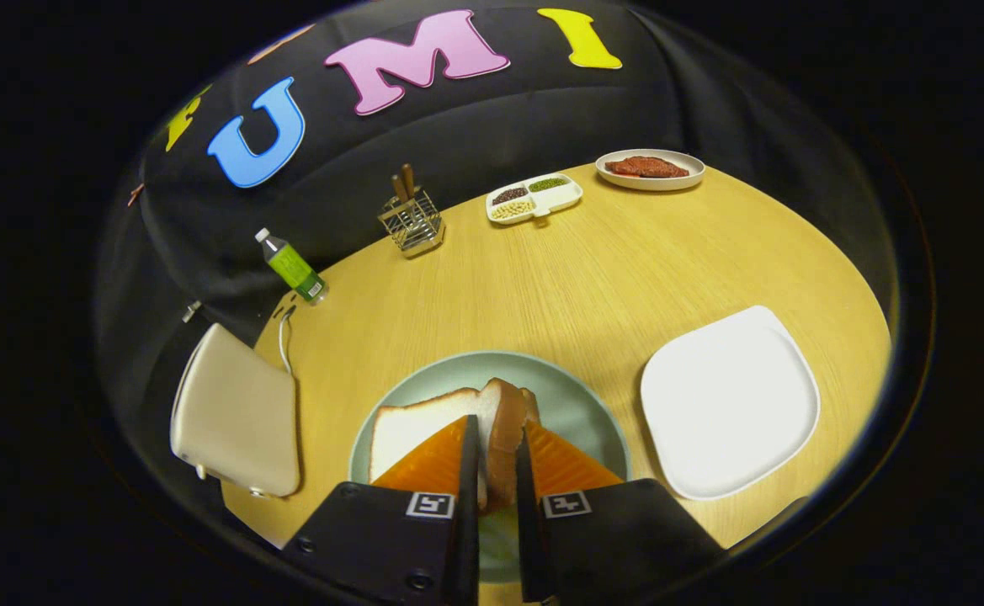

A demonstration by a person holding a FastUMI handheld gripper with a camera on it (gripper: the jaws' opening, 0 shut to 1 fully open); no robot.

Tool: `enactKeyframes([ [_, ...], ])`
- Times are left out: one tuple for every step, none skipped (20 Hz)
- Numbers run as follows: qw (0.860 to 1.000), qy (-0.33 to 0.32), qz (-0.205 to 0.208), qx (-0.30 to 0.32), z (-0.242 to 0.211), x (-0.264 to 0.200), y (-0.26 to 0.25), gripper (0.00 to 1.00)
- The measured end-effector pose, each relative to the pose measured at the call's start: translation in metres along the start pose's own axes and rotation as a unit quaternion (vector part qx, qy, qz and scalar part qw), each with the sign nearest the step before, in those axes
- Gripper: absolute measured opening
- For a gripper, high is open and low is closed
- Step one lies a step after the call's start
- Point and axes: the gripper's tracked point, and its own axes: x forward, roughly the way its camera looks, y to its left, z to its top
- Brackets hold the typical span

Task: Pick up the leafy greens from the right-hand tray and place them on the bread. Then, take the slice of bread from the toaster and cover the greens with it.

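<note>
Two fingers of the gripper (498, 467) are clamped on a slice of bread (504, 438), which stands on edge between them with its brown crust facing the camera. Left of the fingers, at the table's near edge, sits the cream toaster (235, 412), its white cord (284, 341) running away from it toward a green bottle (293, 267) that stands further beyond. Just ahead of the fingers and a little left, a second, white slice (416, 425) lies flat on the pale green round plate (576, 404), touching the held slice or nearly so; whether greens lie under the held slice I cannot tell. Well beyond the fingers, a wire holder (412, 220) with brown handles stands near the far edge of the wooden table (559, 278), and to its right lies a white divided dish (535, 199) of dark, pale and green grains. Further right, a small round plate (650, 169) carries a reddish piece of meat. Right of the fingers, close by, lies the white square tray (727, 400), bare.
</note>
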Motion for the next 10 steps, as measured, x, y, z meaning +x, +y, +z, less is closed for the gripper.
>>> enactKeyframes([
  [1.000, -0.002, -0.014, -0.010, 0.002, -0.001, -0.006, 0.28],
  [0.999, -0.002, -0.035, -0.027, -0.001, 0.001, -0.017, 0.40],
  [0.999, -0.006, -0.033, -0.036, 0.001, -0.002, -0.017, 0.50],
  [0.998, -0.007, -0.043, -0.046, 0.003, -0.002, -0.018, 0.59],
  [0.997, -0.012, -0.047, -0.054, 0.006, -0.004, -0.020, 0.68],
  [0.997, -0.016, -0.047, -0.062, 0.010, -0.006, -0.019, 0.77],
  [0.996, -0.018, -0.049, -0.071, 0.012, -0.008, -0.019, 0.81],
  [0.995, -0.021, -0.051, -0.079, 0.015, -0.010, -0.020, 0.91],
  [0.995, -0.026, -0.053, -0.084, 0.020, -0.014, -0.021, 0.95],
  [0.995, -0.033, -0.051, -0.083, 0.024, -0.017, -0.021, 0.97],
])
